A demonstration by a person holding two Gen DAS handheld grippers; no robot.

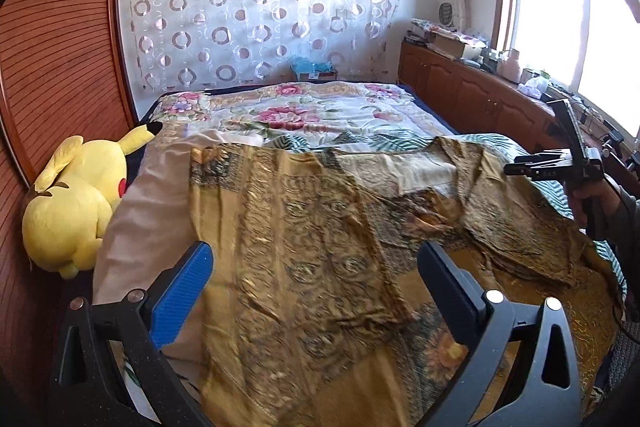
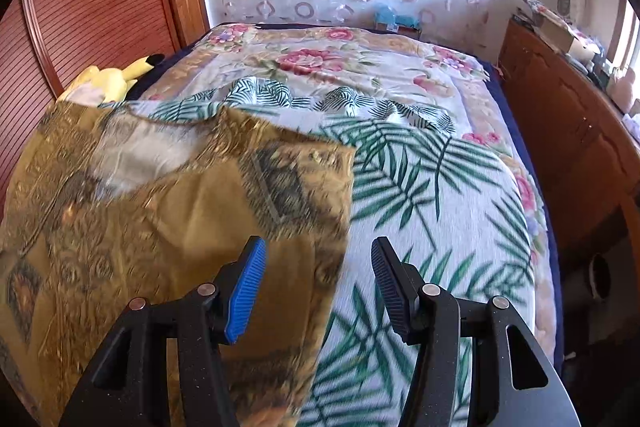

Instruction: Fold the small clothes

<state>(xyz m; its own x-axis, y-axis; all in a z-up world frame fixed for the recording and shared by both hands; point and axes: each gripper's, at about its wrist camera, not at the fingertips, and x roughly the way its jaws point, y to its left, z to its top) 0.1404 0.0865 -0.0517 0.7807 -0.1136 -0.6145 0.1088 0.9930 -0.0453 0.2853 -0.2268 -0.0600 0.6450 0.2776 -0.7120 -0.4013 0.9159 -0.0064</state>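
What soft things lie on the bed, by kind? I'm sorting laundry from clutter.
Gold patterned garment: 1
Palm-leaf blanket: 1
Floral quilt: 1
Yellow plush toy: 1
Total: 4

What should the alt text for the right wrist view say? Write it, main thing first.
The open right tool hovers over the right edge of a gold patterned garment spread on a bed, gripping nothing. Its left finger is over the garment, its right finger over a palm-leaf blanket. A yellow plush toy lies at the far left by a wooden wall.
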